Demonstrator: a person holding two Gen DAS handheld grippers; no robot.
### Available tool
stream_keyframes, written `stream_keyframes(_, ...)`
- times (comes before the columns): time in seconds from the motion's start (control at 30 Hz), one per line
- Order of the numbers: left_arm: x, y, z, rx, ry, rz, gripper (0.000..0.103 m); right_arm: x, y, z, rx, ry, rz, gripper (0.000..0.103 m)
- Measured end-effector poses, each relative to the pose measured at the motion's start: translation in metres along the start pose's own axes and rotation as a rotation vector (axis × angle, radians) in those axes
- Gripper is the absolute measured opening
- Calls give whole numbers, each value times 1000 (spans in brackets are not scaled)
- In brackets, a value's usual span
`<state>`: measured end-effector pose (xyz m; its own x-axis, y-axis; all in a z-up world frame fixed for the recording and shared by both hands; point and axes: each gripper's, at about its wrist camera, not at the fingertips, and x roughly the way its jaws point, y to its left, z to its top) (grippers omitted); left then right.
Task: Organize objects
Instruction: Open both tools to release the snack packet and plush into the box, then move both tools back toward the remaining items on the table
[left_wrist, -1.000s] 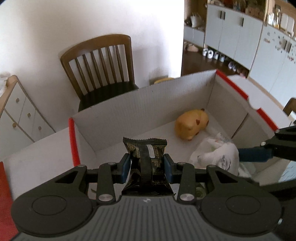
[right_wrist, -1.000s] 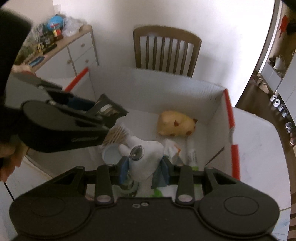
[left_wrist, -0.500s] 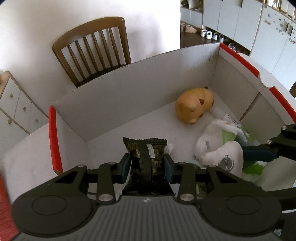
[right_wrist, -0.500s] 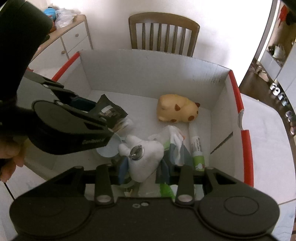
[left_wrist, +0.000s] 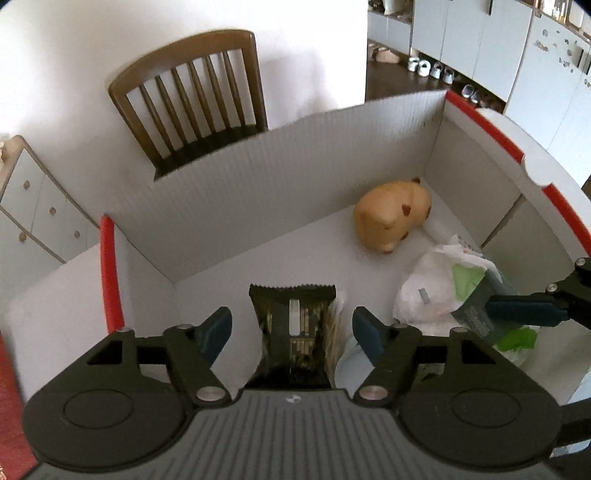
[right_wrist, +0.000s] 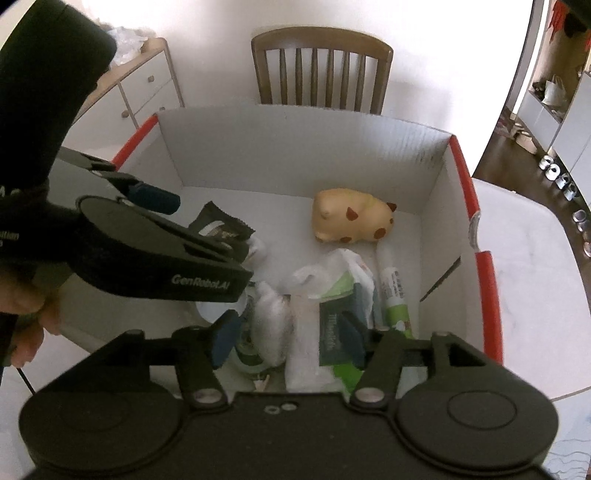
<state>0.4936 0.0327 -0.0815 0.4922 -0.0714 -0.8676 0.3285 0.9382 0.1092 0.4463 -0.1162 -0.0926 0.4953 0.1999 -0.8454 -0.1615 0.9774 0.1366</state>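
Observation:
A white cardboard box (left_wrist: 476, 173) with red edges (right_wrist: 487, 295) holds the objects. My left gripper (left_wrist: 291, 332) hangs over its near left part with its jaws opening. A dark snack packet (left_wrist: 291, 314) stands between them, and both pads are clear of it. My right gripper (right_wrist: 288, 334) is opening too, above a white fluffy toy (right_wrist: 271, 314) that lies loose between its fingers beside a dark green tissue pack (right_wrist: 330, 332). In the right wrist view the left gripper (right_wrist: 207, 229) reaches in from the left around the snack packet (right_wrist: 221, 225).
A tan animal toy (left_wrist: 391, 214) lies at the box's far right corner, with a white-green tube (right_wrist: 395, 291) and a white plastic bag (right_wrist: 325, 269) nearer. A wooden chair (left_wrist: 192, 99) stands behind the box, a white dresser (right_wrist: 147, 88) to the left. A person's hand (right_wrist: 26, 314) holds the left gripper.
Both grippers have spread their jaws. The left one let go of the snack packet, and the right one let go of the white toy, which sank among the things in the box.

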Motion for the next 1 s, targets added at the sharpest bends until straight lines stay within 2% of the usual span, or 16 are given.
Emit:
stream_keyframes(0.17,-14,2,2,-44,-35,-12,71,-13,-2,0,6,-20,6,61)
stream_keyframes(0.7,-89,-15,-5,-55,-130,-11,71,-79,-6,-12,-29,-108,9,63)
stream_keyframes(0.83,-110,-20,-10,-62,-153,-8,71,-98,-6,-17,-41,-131,14,69)
stream_keyframes(1.0,-136,-29,-20,-70,-180,-10,71,-118,-5,-24,-50,-164,22,72)
